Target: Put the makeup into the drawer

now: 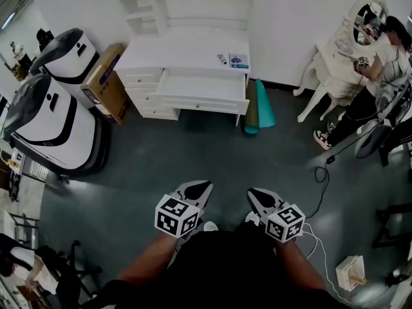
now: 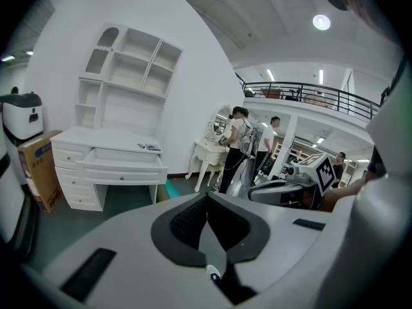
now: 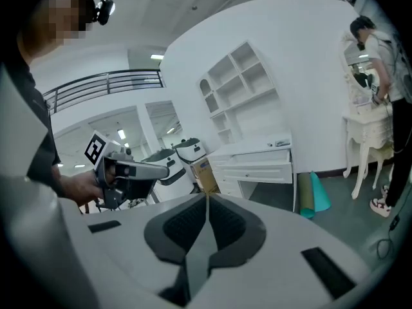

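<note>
A white desk (image 1: 187,55) stands against the far wall with its wide drawer (image 1: 203,90) pulled open. On the desktop's right part lie the makeup items: a small tube (image 1: 222,58) and a flat blue-and-white pack (image 1: 239,60). They also show as small shapes (image 2: 149,147) in the left gripper view and as makeup (image 3: 280,143) in the right gripper view. My left gripper (image 1: 197,190) and right gripper (image 1: 258,197) hang side by side over the dark floor, well short of the desk. Both are shut with nothing between their jaws.
Two large white machines (image 1: 55,118) and a cardboard box (image 1: 106,82) stand left of the desk. Rolled green and brown mats (image 1: 257,105) lean at its right end. A person (image 1: 380,76) stands at a white dressing table (image 1: 335,63) at the right. Cables (image 1: 318,179) trail on the floor.
</note>
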The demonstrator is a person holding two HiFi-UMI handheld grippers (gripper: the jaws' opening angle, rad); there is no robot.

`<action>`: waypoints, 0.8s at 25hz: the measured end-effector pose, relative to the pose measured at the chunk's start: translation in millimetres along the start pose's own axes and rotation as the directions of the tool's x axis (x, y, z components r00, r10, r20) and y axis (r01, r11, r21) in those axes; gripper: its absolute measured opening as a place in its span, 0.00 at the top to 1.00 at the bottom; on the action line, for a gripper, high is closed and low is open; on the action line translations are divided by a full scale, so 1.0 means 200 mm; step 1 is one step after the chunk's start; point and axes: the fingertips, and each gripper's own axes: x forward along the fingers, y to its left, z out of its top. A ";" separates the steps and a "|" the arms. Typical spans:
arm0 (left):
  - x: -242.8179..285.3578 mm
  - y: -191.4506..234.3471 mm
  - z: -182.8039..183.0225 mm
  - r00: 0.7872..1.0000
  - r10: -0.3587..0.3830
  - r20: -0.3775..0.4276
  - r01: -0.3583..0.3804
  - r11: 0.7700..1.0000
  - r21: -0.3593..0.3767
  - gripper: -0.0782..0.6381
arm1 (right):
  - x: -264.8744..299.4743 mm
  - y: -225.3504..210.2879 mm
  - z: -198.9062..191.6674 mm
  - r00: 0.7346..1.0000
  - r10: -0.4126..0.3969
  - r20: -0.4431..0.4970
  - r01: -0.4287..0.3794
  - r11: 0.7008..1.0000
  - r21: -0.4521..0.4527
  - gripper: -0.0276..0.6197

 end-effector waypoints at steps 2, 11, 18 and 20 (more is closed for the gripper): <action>-0.02 0.01 -0.01 1.000 0.006 -0.004 -0.006 1.000 0.010 0.88 | 0.02 0.06 0.00 1.000 0.013 -0.019 -0.014 0.998 -0.055 0.91; -0.02 0.04 -0.05 1.000 0.020 -0.010 -0.020 1.000 -0.009 0.88 | 0.07 0.05 -0.02 0.999 0.023 -0.043 -0.026 0.998 -0.056 0.91; -0.01 0.13 -0.03 0.998 0.055 0.001 -0.055 0.997 -0.046 0.88 | 0.15 -0.05 0.05 0.999 0.014 -0.031 -0.016 0.999 -0.043 0.91; -0.01 0.17 0.01 0.998 0.064 0.007 -0.063 0.997 -0.052 0.88 | 0.19 -0.09 0.09 1.000 -0.002 -0.014 0.001 0.999 -0.034 0.91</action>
